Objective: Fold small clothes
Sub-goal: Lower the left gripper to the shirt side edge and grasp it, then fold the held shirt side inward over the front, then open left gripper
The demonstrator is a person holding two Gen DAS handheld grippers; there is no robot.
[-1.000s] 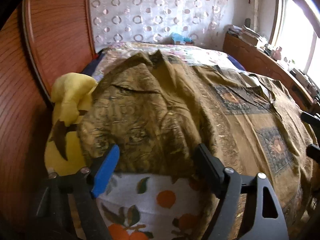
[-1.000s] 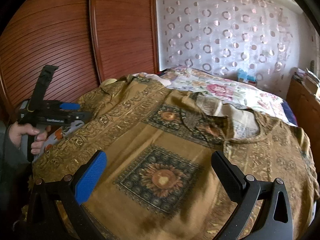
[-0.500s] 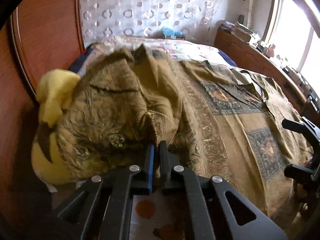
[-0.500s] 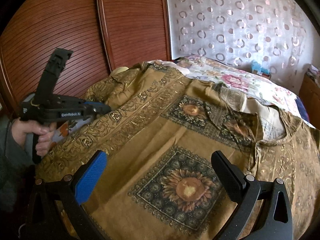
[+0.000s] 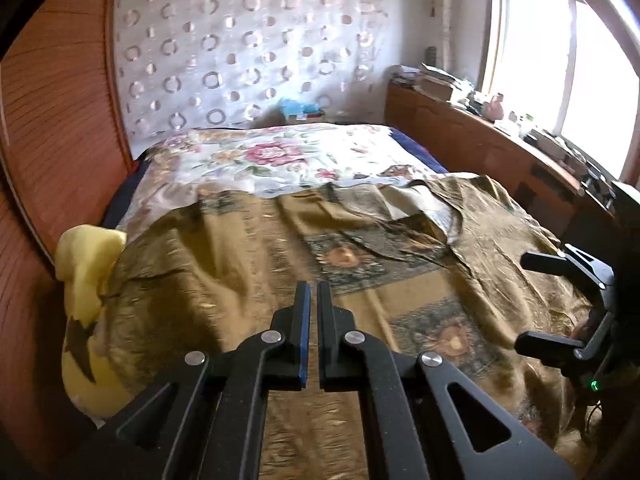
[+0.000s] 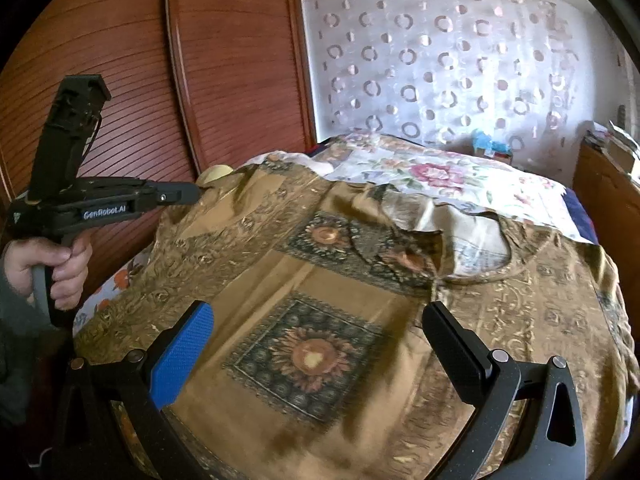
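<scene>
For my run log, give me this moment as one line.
task: fold garment | left hand-held gripper: shut on garment edge | right hand-held gripper: open, over garment

A yellow plush toy [image 5: 86, 264] lies against the reddish slatted wooden wardrobe doors [image 6: 224, 64], a floral white bedspread [image 5: 280, 156] stretches toward the white ring-patterned curtain [image 5: 248, 52], and a cluttered wooden sideboard [image 5: 472, 128] sits under the bright window [image 5: 560, 60].

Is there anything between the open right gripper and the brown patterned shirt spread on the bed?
Nothing visible. The right gripper hangs open just above the brown patterned shirt, with only bare fabric beneath it.
</scene>
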